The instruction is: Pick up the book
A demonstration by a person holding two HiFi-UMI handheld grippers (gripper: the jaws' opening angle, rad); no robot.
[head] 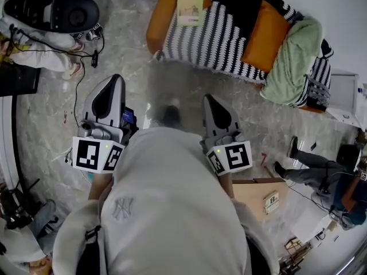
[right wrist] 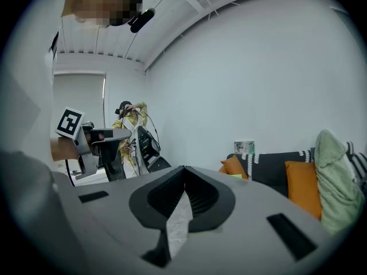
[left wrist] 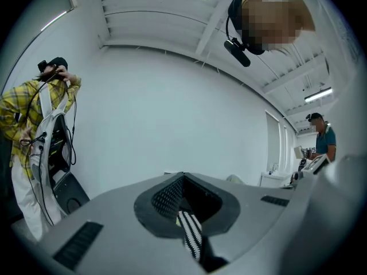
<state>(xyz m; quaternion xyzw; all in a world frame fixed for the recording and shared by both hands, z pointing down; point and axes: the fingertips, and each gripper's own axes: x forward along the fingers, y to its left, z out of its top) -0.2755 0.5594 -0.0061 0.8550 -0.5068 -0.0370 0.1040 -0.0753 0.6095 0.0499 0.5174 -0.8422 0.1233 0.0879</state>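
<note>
The book (head: pixel 190 8) is seen standing upright at the back of the sofa (head: pixel 162 17), by its orange end and just beside a black-and-white striped blanket (head: pixel 212 39); an orange cushion (head: pixel 264 33) and a green blanket (head: pixel 292 62) lie further along. It is well apart from both tools, across a stretch of marble floor (head: pixel 143 79). The left gripper (head: pixel 116 79) and the right gripper (head: pixel 207 99) are held close to the person's body, each with its 2 jaws closed together and nothing between them. A slip is judged likely if the jaws are not opened before arrival: the thin, propped book could be knocked flat or pushed down behind the blanket. Only 1 container is noted, a cardboard box (head: pixel 252 195) on the floor at the right; its contents cannot be told.
</note>
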